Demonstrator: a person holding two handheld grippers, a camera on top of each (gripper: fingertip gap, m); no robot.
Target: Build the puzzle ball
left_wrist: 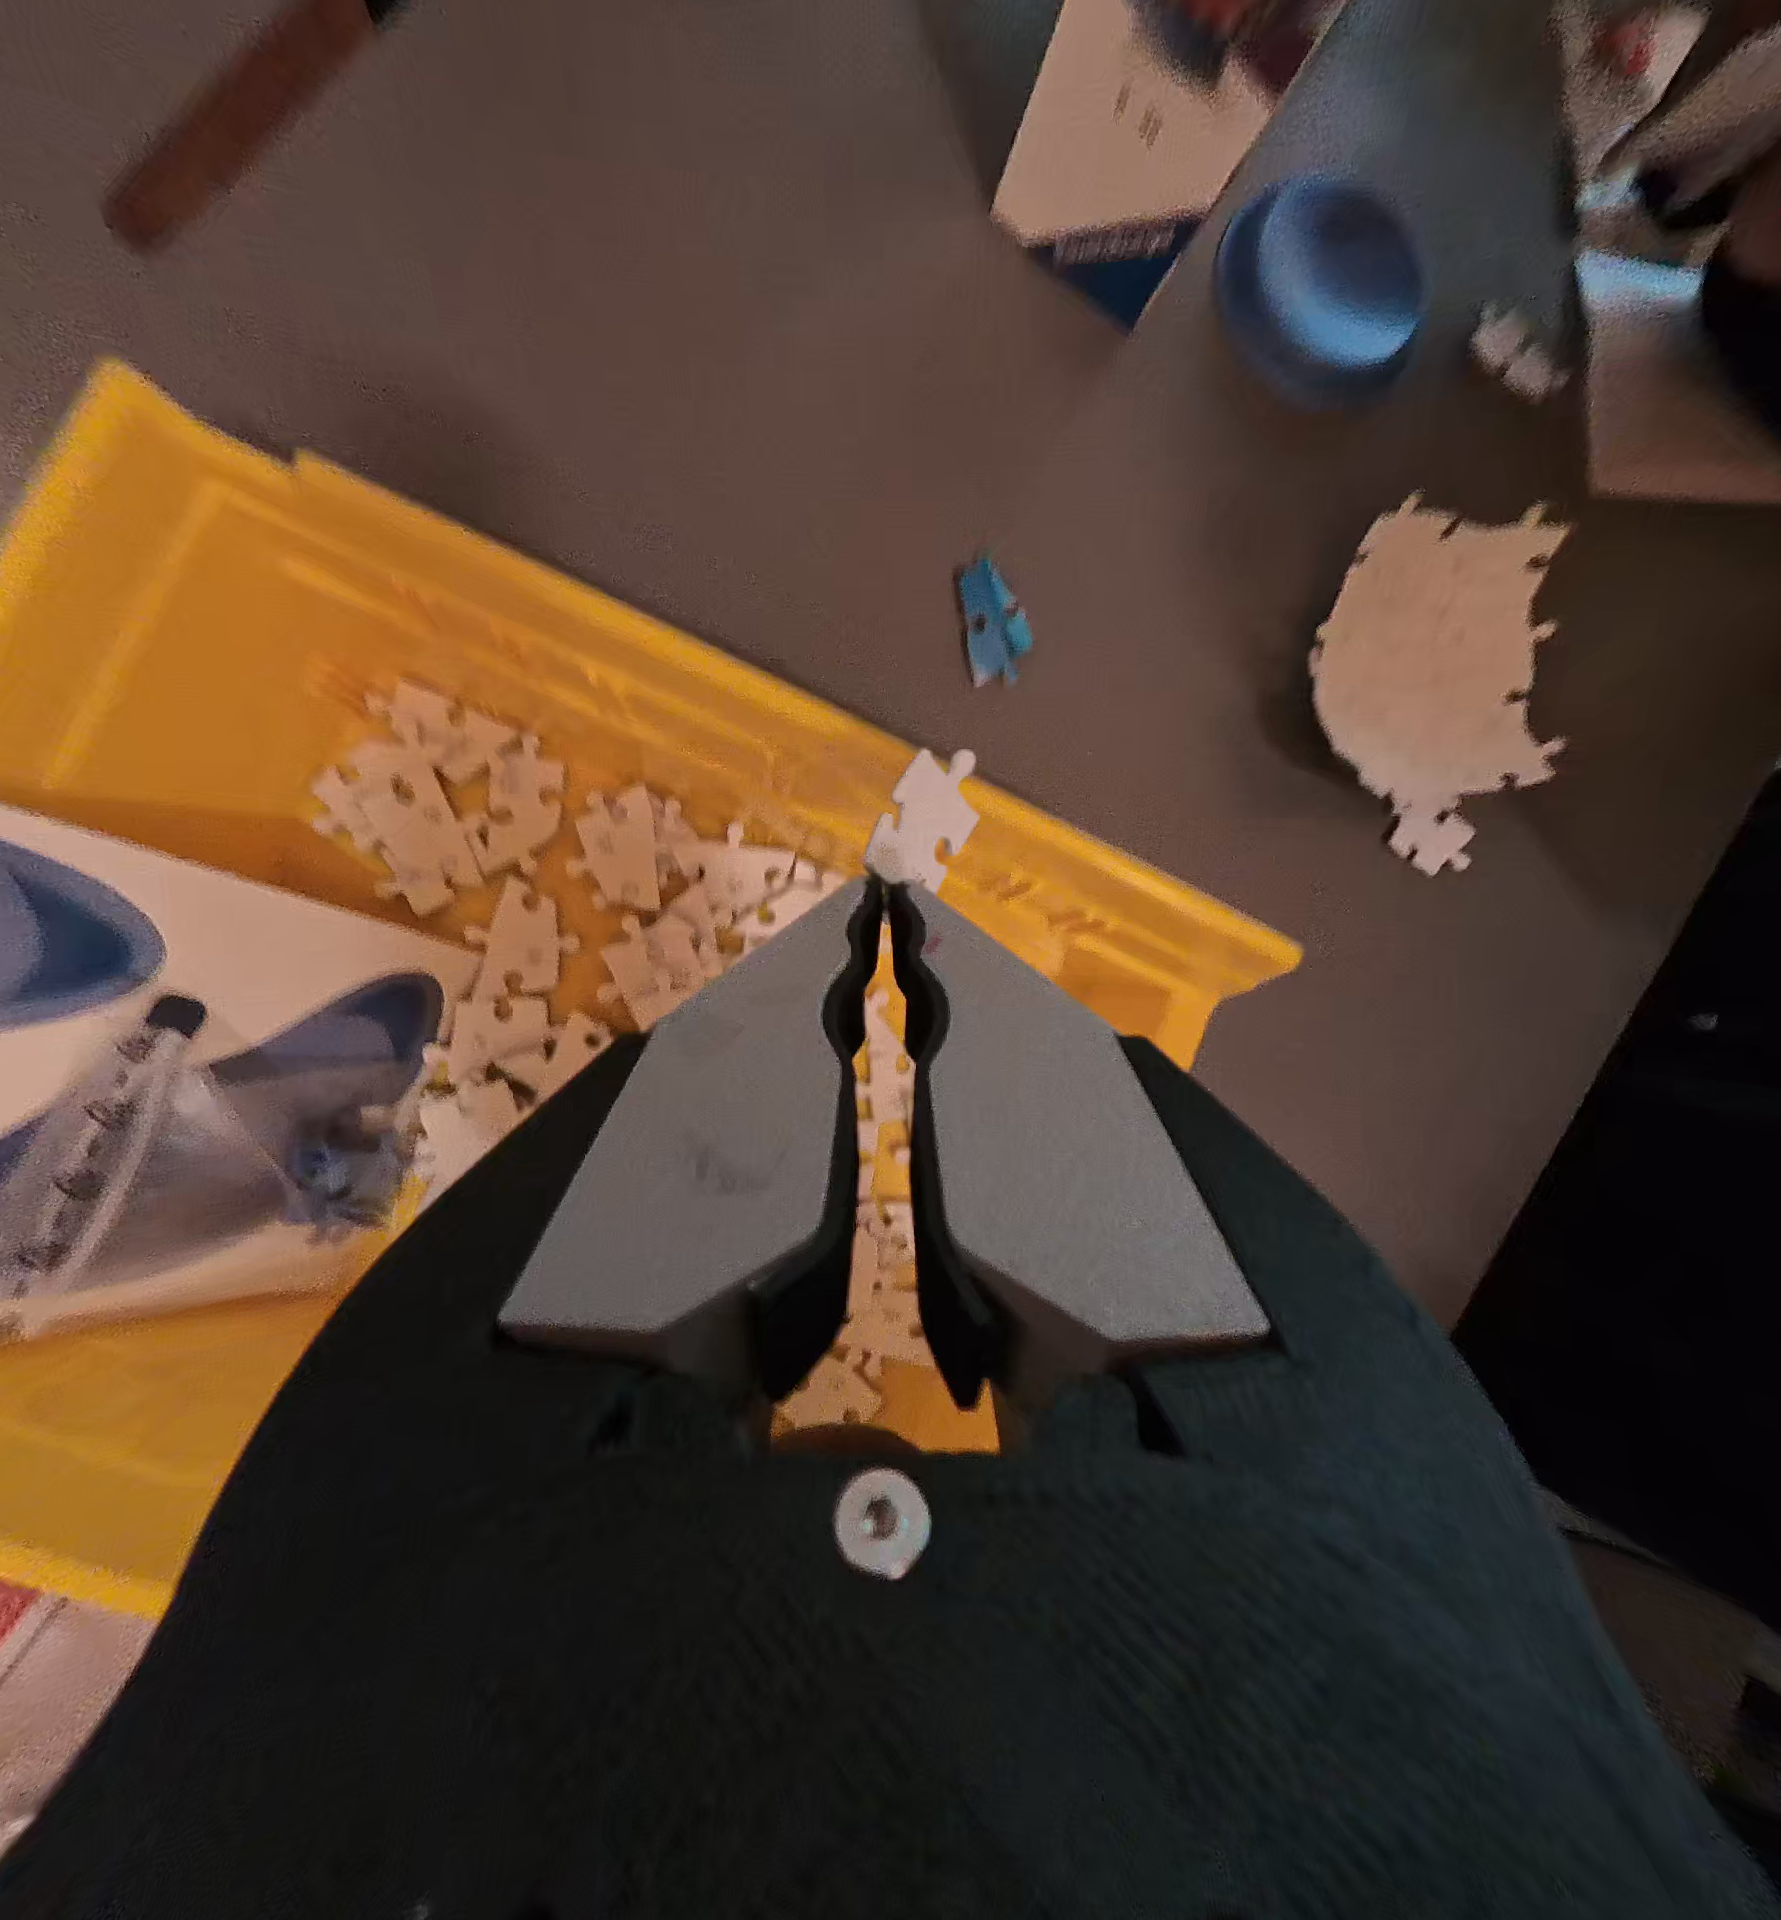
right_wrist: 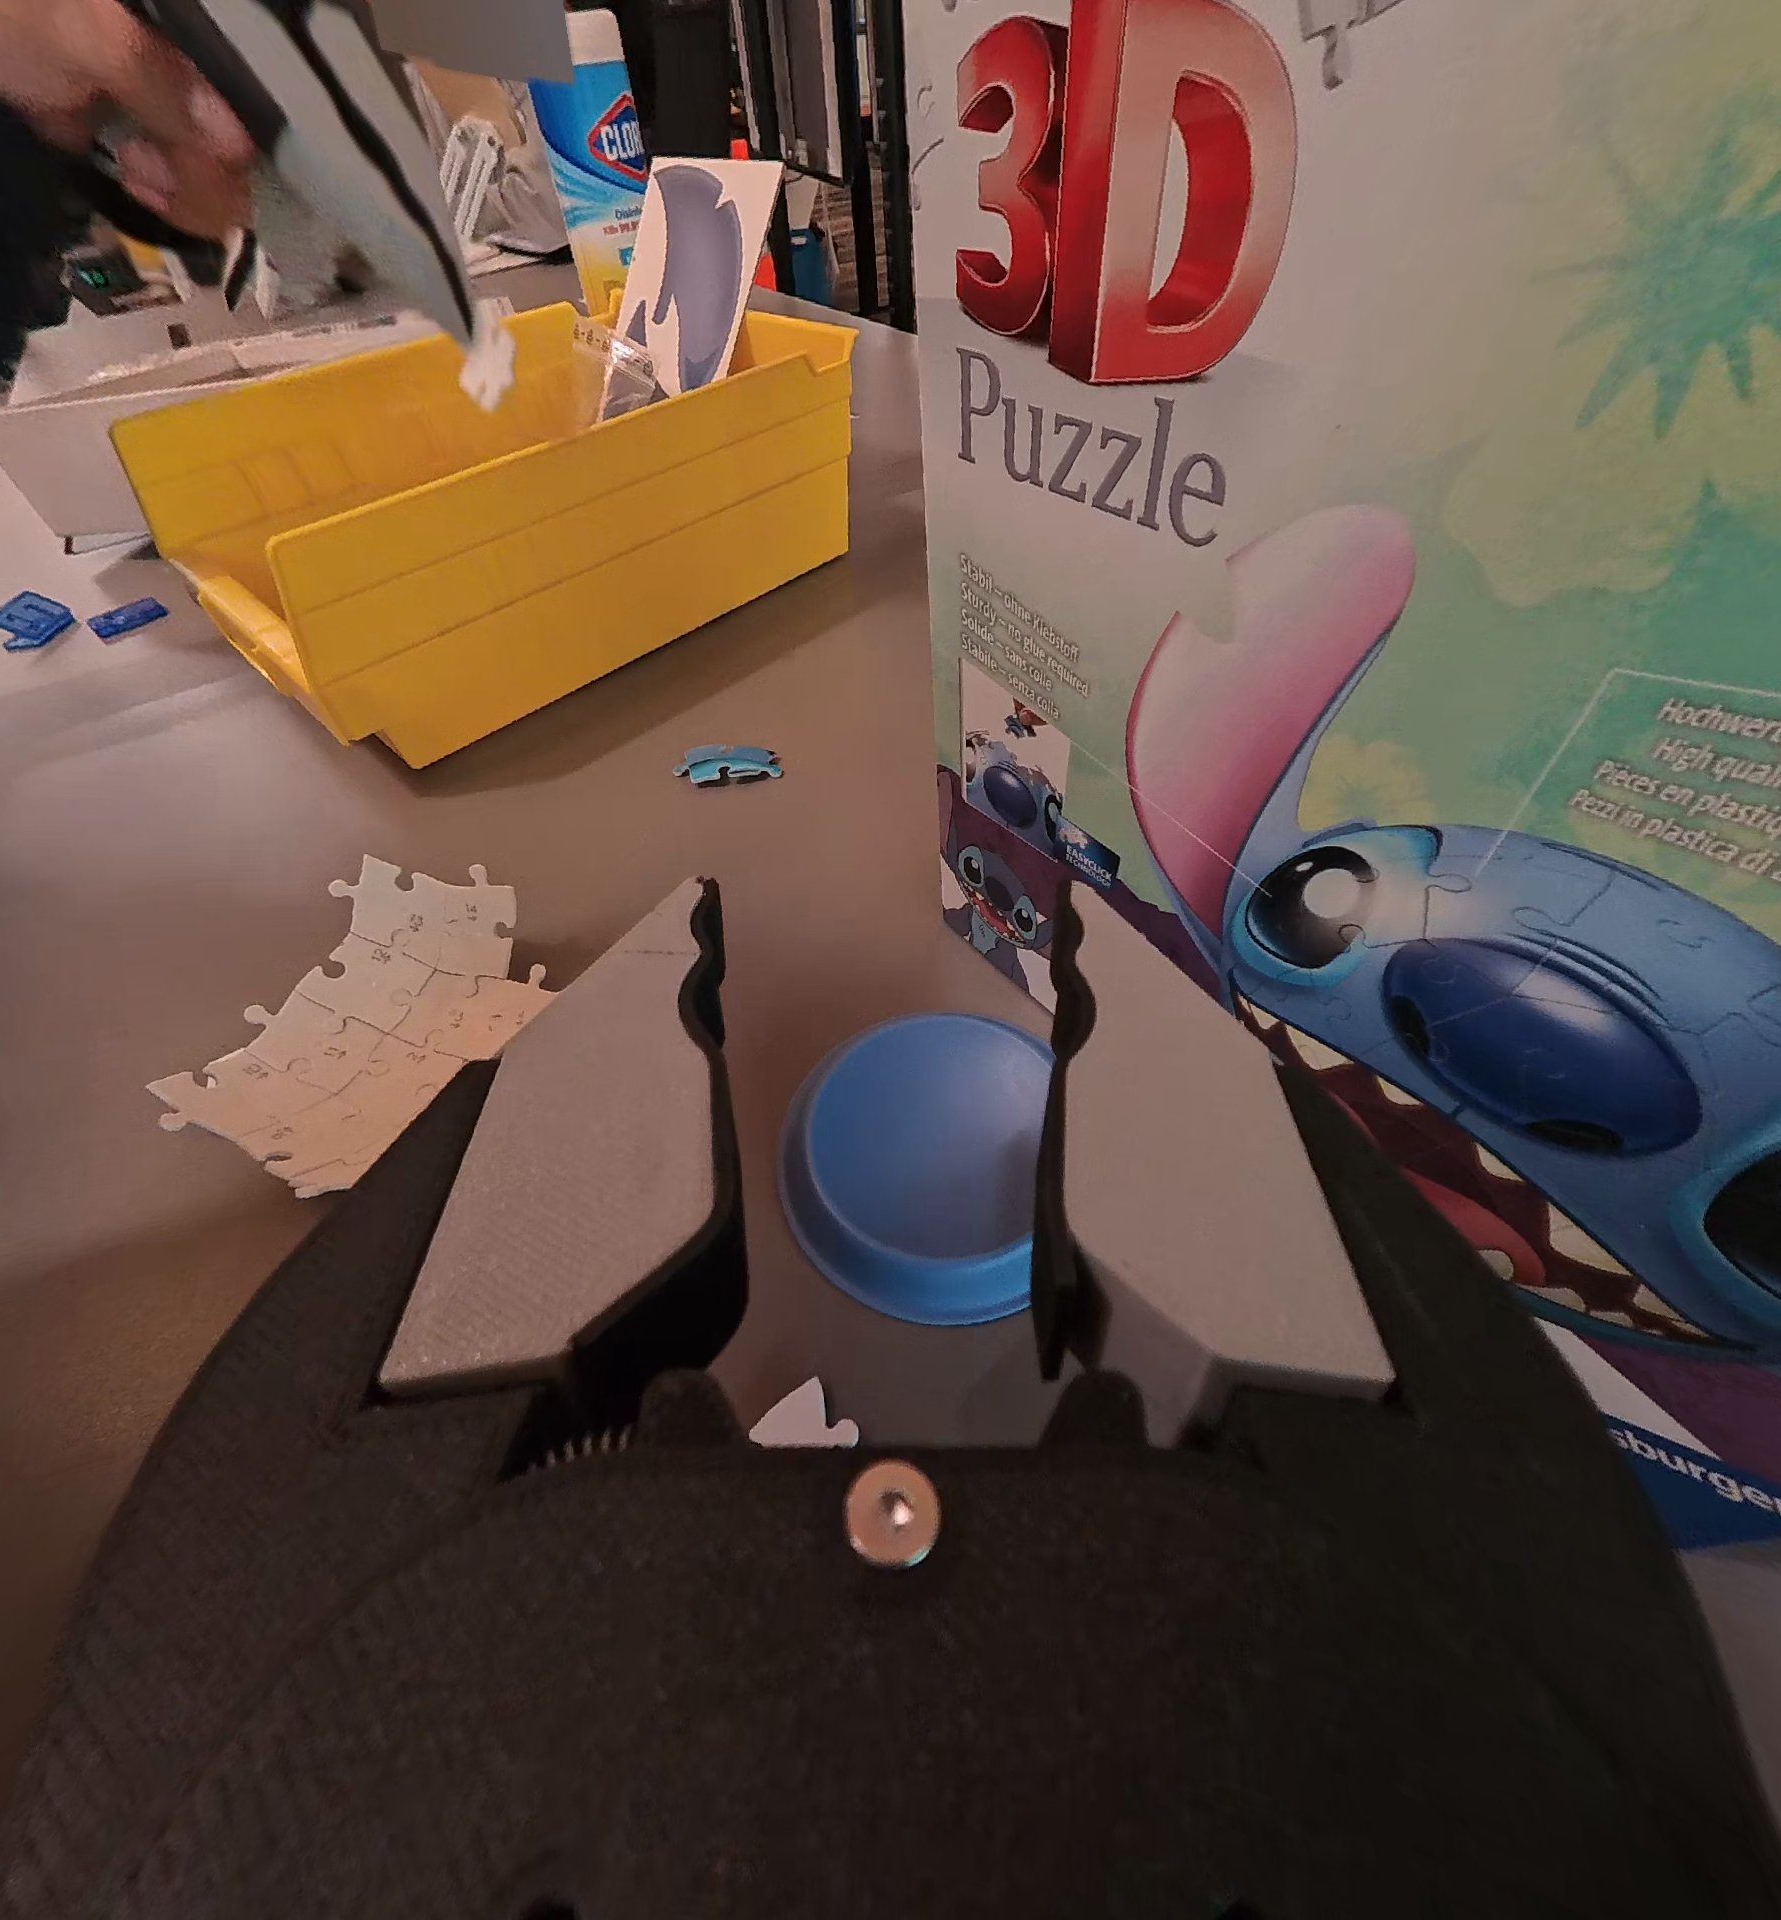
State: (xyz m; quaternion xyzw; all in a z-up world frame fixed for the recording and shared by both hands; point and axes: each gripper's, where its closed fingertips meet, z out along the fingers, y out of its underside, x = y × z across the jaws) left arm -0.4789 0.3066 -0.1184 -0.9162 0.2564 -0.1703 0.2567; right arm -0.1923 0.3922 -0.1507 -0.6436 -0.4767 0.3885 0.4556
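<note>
Between the spread jaws of the right gripper (right_wrist: 891, 914) a blue round stand (right_wrist: 917, 1164) is seen on the grey table (right_wrist: 190, 748); nothing is held. Left of those jaws lies a joined white puzzle section (right_wrist: 366, 1029). One white puzzle piece (left_wrist: 922, 821) is clamped at the tips of the left gripper (left_wrist: 886, 894), above the yellow bin (left_wrist: 242, 582) of loose pieces (left_wrist: 512, 842). A blue puzzle piece (left_wrist: 995, 623) lies beyond.

My left camera is looking steeply down from above the yellow bin (left_wrist: 242, 623), facing across the bench (left_wrist: 657, 312). My right camera is sitting low and close over the bench, facing level toward the puzzle box (right_wrist: 1385, 623). Both are sharing the bin, the blue stand (right_wrist: 907, 1164), the assembled white pieces (left_wrist: 1437, 675) and the loose blue piece (right_wrist: 728, 767).
</note>
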